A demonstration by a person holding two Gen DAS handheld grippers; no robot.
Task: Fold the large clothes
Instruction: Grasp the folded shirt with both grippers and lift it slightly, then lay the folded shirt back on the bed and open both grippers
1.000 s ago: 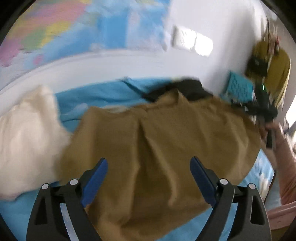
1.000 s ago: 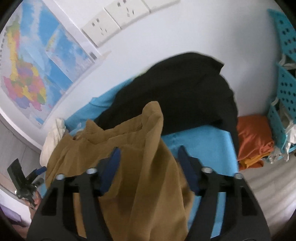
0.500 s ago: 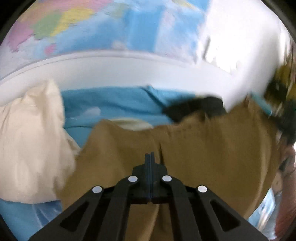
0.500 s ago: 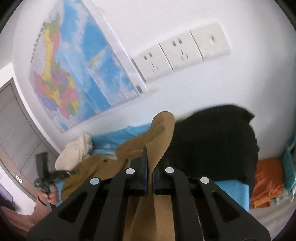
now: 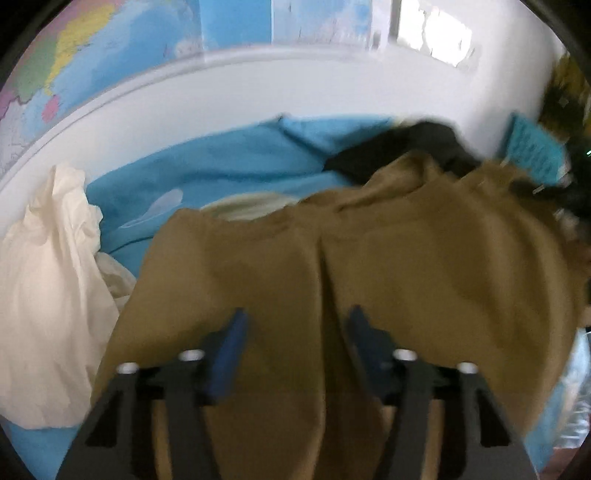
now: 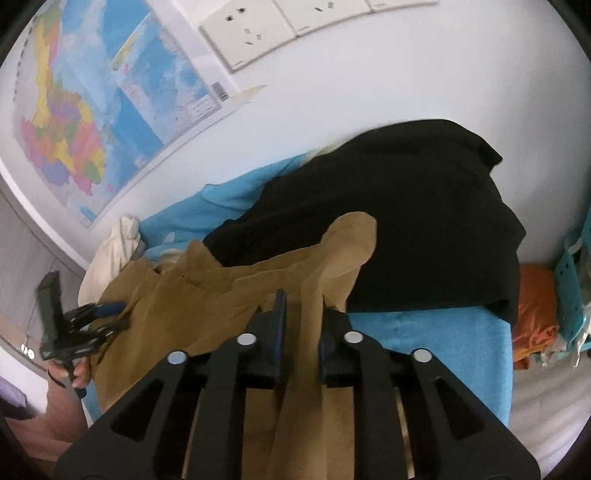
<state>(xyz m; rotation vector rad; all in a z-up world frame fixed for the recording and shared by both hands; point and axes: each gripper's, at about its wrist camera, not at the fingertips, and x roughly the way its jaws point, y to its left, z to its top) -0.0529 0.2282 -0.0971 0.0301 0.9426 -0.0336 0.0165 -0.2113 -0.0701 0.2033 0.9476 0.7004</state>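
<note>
STEP: release after laying brown garment [image 5: 388, 258] | left tool [image 5: 293, 334] spread, just opening, cloth beneath | right tool [image 6: 302, 317] just opening, fold between, pads clear | NEXT: regrasp edge toward 12 o'clock.

Motion blur smears the left claw [image 5: 295, 339] and brown garment [image 5: 406, 258].

No text could be read anywhere. The wall map [image 6: 85, 110] carried coloured regions and fine print too small and blurred to make out, and a barcode strip [image 6: 221, 90] near its lower right corner showed only bars. The wall sockets [image 6: 251, 33] bore no legible marking.
</note>
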